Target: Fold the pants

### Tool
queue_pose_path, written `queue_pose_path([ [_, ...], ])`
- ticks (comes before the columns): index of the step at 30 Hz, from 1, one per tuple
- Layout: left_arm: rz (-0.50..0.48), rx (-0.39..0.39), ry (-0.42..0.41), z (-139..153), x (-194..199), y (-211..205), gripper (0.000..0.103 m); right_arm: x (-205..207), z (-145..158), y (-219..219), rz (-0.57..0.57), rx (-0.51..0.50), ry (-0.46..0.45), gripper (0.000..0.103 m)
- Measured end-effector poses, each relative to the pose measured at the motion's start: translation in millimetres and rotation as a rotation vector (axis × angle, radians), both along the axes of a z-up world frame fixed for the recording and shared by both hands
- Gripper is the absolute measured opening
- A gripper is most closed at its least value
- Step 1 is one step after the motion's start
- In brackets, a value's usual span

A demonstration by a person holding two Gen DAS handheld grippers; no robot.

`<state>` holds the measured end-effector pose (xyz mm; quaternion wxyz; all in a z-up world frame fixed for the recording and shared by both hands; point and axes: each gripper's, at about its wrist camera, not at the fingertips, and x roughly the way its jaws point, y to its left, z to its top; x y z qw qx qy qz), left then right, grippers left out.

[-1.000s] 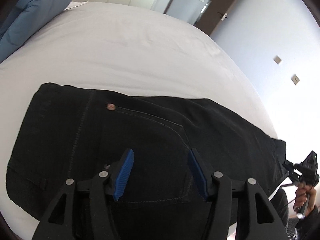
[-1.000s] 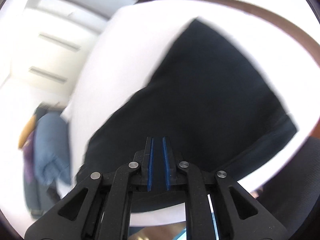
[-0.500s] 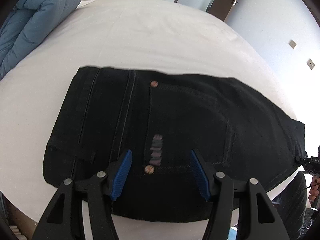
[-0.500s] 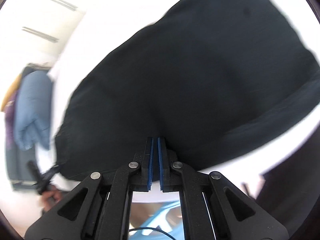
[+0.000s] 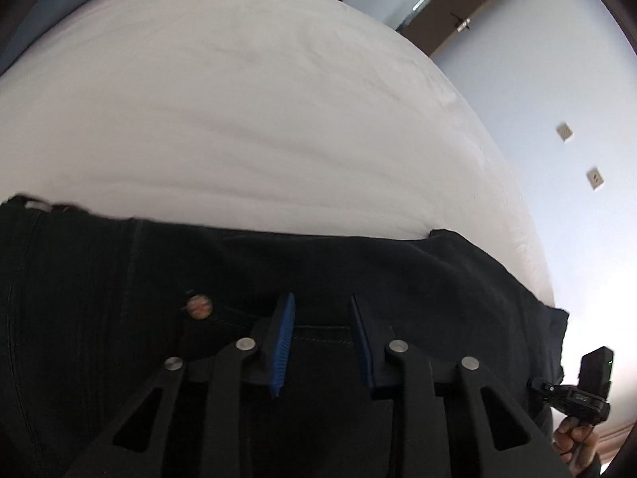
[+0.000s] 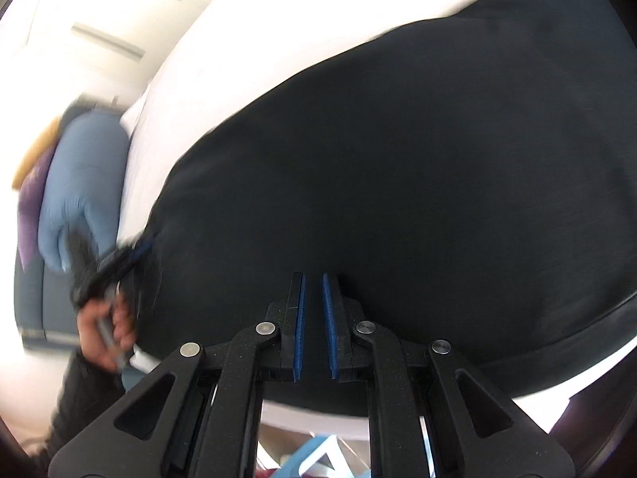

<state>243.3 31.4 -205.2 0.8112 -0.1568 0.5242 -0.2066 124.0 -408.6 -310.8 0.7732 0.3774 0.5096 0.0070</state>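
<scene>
Black pants lie folded flat on the white bed, near its front edge. A copper rivet shows by the pocket seam. My left gripper is open, low over the pants' near edge, with nothing between its blue pads. The pants fill the right wrist view. My right gripper hovers at the pants' near edge with its pads a narrow gap apart and nothing between them. The right gripper also shows in the left wrist view, at the pants' far right end.
A blue duvet lies at the bed's far side. Wardrobe doors and a brown door stand behind the bed. The bed's right edge drops off beside a pale wall with sockets.
My left gripper has dropped low and close to the pants, its jaws narrower than before. My right gripper's pads have parted slightly, and it has moved relative to the pants.
</scene>
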Motion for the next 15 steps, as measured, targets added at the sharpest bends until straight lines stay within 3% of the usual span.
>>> queue_pose_path([
  [3,0.058,-0.058,0.028,-9.3,-8.9,40.2,0.006,-12.3,-4.6,-41.4,-0.145,0.032,-0.017,0.007],
  [5,0.109,-0.03,0.014,-0.4,-14.6,42.1,0.003,-27.3,5.5,-63.1,-0.235,0.003,-0.016,0.007],
  [6,0.127,0.011,-0.011,8.7,-20.7,38.3,0.014,-34.7,12.4,-70.5,-0.274,0.001,-0.021,0.008],
  [7,0.125,0.019,-0.034,20.4,-29.7,30.2,0.042,-38.7,18.6,-72.6,-0.288,0.014,-0.043,0.008],
  [8,0.121,0.008,-0.055,28.6,-36.7,20.1,0.057,-40.1,25.5,-70.3,-0.281,0.034,-0.08,0.008],
  [9,0.123,-0.006,-0.076,37.2,-41.4,5.4,0.083,-38.2,31.1,-63.3,-0.258,0.056,-0.115,0.008],
  [10,0.111,-0.017,-0.107,45.0,-49.8,-14.0,0.098,-32.5,33.6,-51.3,-0.226,0.084,-0.143,0.008],
  [13,-0.018,-0.034,-0.146,53.4,-69.4,-72.9,0.098,-8.1,23.4,-5.5,-0.129,0.212,-0.186,0.011],
  [15,-0.099,0.002,-0.139,45.5,-79.6,-108.9,0.098,13.0,4.8,24.9,-0.083,0.234,-0.151,0.021],
])
